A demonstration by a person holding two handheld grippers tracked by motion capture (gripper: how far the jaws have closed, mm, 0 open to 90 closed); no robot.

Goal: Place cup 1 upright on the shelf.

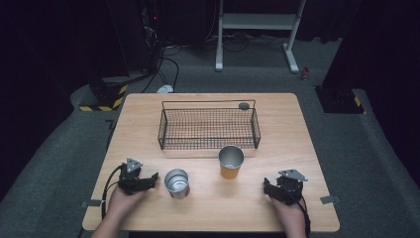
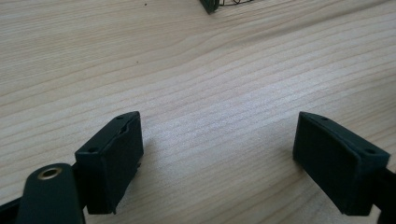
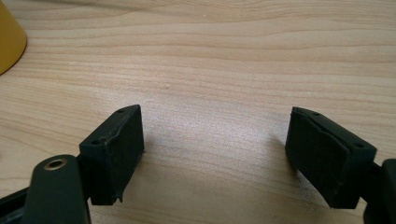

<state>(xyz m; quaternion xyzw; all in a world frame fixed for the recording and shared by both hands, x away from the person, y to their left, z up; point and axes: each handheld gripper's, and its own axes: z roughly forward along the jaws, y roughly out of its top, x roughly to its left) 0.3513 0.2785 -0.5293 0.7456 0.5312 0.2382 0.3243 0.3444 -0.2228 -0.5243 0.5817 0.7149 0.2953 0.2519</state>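
Wooden table [image 1: 208,208]: two cups, silver [image 1: 177,183], orange [image 1: 231,161]; one basket [image 1: 208,128].

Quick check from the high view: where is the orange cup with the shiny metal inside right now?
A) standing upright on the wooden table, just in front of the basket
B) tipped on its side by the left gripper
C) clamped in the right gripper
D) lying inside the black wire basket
A: the orange cup with the metal inside stands upright on the wooden table just in front of the black wire basket, clear of both grippers.

Orange cup [image 3: 10,39] and basket [image 2: 219,4] cut by frame edges.
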